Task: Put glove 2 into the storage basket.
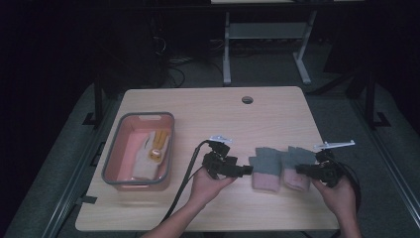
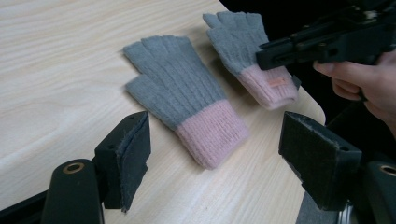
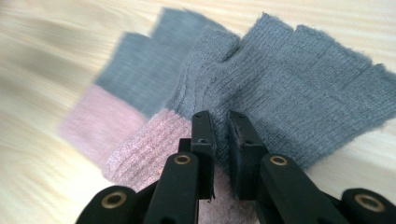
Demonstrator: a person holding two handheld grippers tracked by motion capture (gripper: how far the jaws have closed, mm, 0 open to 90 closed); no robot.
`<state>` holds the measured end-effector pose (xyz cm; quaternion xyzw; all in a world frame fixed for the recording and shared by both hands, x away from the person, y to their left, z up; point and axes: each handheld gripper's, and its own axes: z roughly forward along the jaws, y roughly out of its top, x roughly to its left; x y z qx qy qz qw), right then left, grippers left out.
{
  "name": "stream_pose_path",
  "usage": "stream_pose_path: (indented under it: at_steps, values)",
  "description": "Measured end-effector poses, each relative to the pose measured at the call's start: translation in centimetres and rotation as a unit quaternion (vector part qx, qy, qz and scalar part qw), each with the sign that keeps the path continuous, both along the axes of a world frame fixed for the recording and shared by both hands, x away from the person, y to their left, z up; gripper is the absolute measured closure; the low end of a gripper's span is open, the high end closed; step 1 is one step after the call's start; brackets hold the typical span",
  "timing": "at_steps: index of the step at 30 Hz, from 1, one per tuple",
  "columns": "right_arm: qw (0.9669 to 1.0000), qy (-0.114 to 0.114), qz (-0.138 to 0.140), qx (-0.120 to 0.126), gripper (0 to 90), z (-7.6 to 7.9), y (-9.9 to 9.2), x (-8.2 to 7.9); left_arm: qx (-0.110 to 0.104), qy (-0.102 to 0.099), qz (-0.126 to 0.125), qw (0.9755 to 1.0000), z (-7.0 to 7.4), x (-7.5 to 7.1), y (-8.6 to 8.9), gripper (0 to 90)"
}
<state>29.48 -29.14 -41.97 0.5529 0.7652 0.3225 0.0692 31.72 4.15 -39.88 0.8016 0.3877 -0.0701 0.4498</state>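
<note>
Now two grey fingerless gloves with pink cuffs are lying side by side on the wooden table (image 1: 208, 104). The left gripper (image 1: 246, 171) is gaping wide, its jaws standing well apart, with the nearer glove (image 2: 184, 95) lying flat just ahead of them, untouched. The right gripper (image 3: 220, 135) is pinching the other glove (image 3: 289, 88) near where cuff meets grey knit, jaws nearly closed on the fabric. Well off beyond the left gripper's outer side, a grey bin (image 1: 111, 163) is sitting on the table.
</note>
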Motion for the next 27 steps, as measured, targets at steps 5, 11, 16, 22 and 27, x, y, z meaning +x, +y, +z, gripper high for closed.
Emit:
stream_pose_path:
  at_steps: [5, 11, 16, 22, 27]
  values:
    - [0.9995, -0.011, 0.030, -0.003, 81.7, 1.2, 2.5, 0.2, -0.004, 0.002, 0.005, 1.0000, 0.1, 0.1, 0.3, 25.6]
    - [0.9982, -0.005, 0.060, 0.003, 81.6, 1.6, 5.2, 1.0, -0.007, 0.006, 0.005, 0.9999, -0.2, 0.0, 0.0, 26.5]
    - [0.9974, 0.002, 0.071, -0.011, 81.7, 1.1, 7.1, 1.8, -0.012, 0.007, 0.003, 0.9999, -0.4, -0.1, -0.1, 25.5]
    - [0.9976, 0.013, 0.068, -0.011, 81.5, 0.1, 8.1, 2.6, -0.009, 0.006, 0.010, 0.9999, -0.5, 0.0, -0.2, 24.6]
    - [0.9972, 0.021, 0.068, -0.021, 80.9, -0.7, 8.5, 2.7, -0.003, 0.009, 0.009, 0.9999, -0.8, -0.1, -0.4, 23.5]
